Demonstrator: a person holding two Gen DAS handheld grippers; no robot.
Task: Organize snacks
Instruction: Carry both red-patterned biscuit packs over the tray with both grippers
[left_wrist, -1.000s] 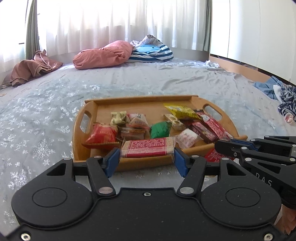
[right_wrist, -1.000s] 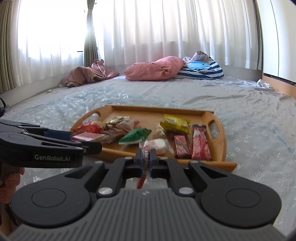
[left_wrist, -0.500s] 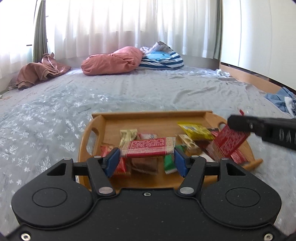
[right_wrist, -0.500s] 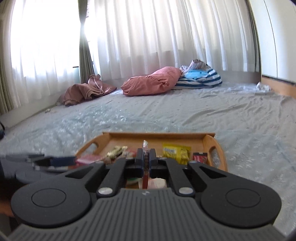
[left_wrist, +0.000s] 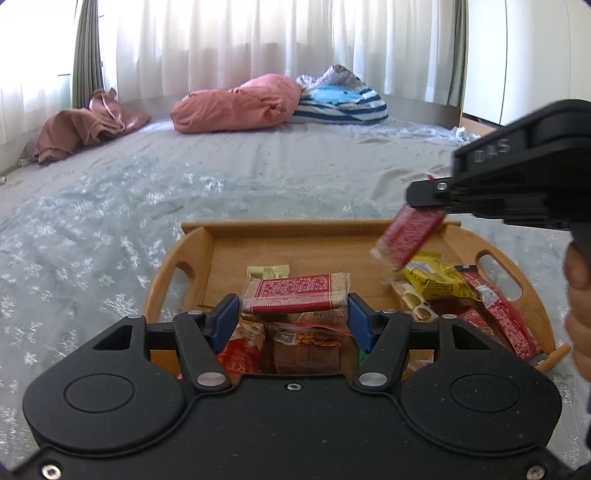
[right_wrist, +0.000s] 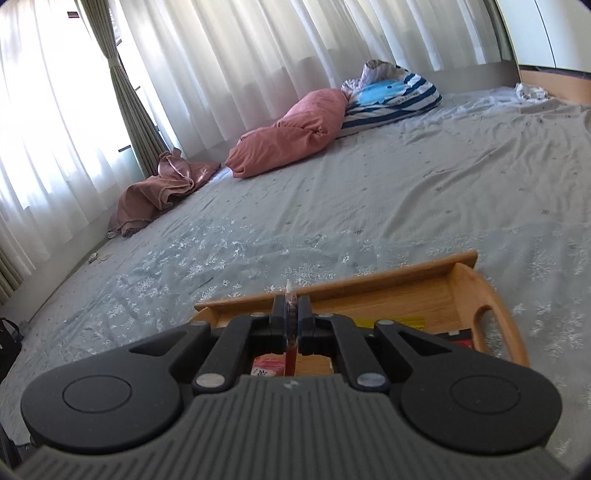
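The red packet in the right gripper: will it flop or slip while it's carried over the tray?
Probably light and flat: the red packet hangs slanting from the right gripper, pinched at one end, without folding, so fairly stiff. Its glossy wrapper may slip. The jaws look fully shut on the thin edge above the wooden tray, so a swing could pivot it.

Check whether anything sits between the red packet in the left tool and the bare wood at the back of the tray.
Nothing visible does. The red packet hangs above the snack pile; the wooden tray beyond is bare except one small cream wrapper.
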